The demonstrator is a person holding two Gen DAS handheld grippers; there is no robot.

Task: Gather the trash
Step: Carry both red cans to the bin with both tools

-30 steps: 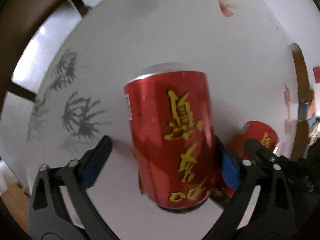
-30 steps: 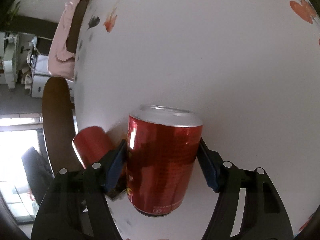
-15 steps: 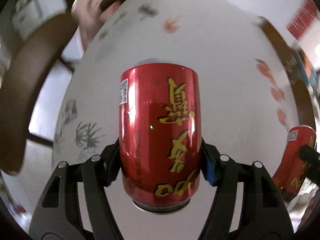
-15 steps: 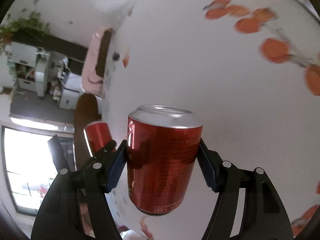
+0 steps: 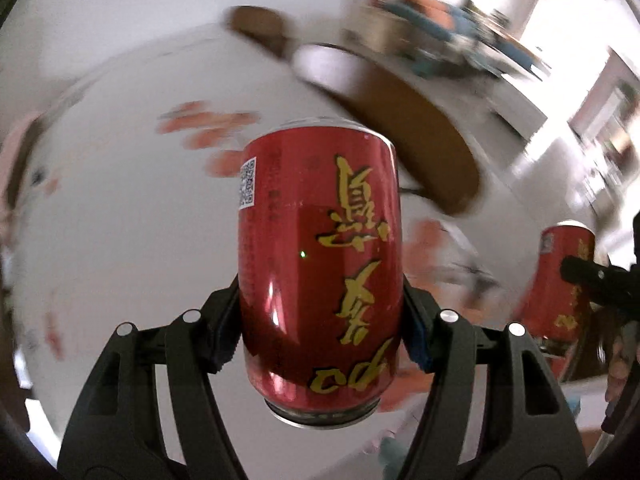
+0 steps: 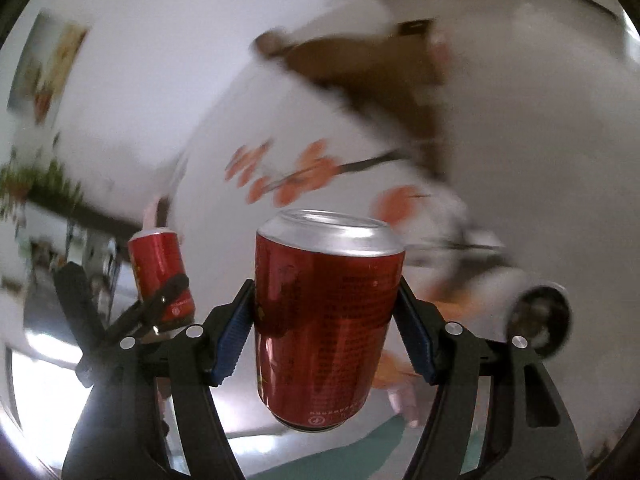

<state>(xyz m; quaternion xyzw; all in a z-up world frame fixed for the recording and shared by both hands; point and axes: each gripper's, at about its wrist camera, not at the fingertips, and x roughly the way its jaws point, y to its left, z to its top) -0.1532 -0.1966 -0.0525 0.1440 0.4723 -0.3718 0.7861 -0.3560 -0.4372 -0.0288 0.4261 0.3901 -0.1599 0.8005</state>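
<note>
White desk (image 6: 400, 152) surface carries an orange floral print; a brown wooden chair back (image 5: 412, 120) stands at its far edge. White wall (image 6: 140, 60) bears a framed picture (image 6: 48, 64). Green plants (image 6: 40, 188) line a dark shelf; bright daylight enters lower left.

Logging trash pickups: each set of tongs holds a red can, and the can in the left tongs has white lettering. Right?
Not quite. The left wrist view shows the lettering on the red can in the left tongs is yellow. The right tongs do hold the other red can.
</note>
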